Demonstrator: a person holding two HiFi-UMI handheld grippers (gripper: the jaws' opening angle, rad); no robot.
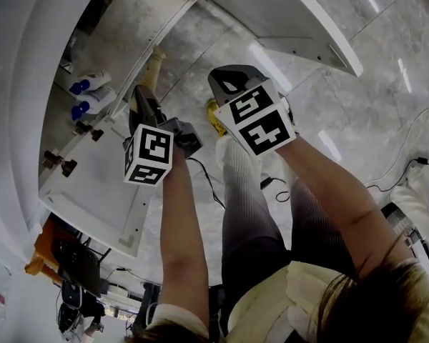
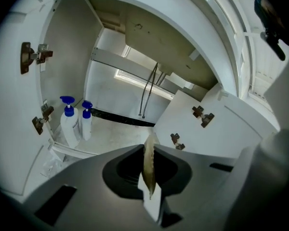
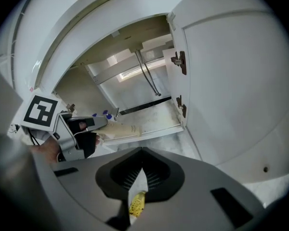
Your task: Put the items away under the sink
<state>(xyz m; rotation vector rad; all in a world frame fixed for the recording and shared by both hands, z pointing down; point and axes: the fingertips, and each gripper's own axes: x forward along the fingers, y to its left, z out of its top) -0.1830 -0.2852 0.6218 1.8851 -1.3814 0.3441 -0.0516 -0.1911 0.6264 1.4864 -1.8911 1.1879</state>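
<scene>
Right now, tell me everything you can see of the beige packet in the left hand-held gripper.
The beige packet is flat, long and paper-like, with small dark print near its far end. The left hand-held gripper is shut on one end; the rest sticks out toward the open cabinet.

Household sink area: white under-sink cabinet; supply hoses; marble-look floor

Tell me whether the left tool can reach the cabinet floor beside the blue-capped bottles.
Probably yes: the door stands open and the cabinet floor beside the bottles lies bare ahead of the left tool.
</scene>
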